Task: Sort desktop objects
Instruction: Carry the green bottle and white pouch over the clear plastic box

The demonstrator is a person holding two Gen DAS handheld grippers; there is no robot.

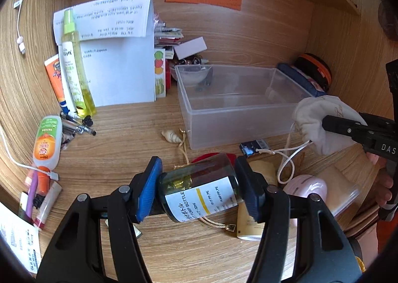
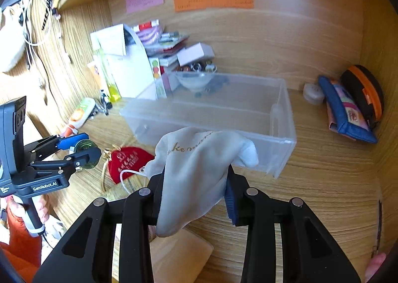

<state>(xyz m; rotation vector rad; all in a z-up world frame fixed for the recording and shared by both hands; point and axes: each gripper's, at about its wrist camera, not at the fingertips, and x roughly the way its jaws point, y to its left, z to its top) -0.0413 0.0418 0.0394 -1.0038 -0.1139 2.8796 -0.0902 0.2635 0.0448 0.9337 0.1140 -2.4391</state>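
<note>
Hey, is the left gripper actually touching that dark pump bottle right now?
Touching. The left wrist view shows the left gripper with both fingers pressed against the ends of the dark pump bottle, held off the desk.

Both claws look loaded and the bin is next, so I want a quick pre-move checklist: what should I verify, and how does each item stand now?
1. Left claw grips the bottle: ok, both pads touch it.
2. Right claw grips the pouch: ok.
3. Bin open on top: ok.
4. Room in the bin: ok, most of its floor is bare.
5. Pouch cord free: not ok, its loop dangles over clutter.
6. Bottle closed: cannot tell.
</note>
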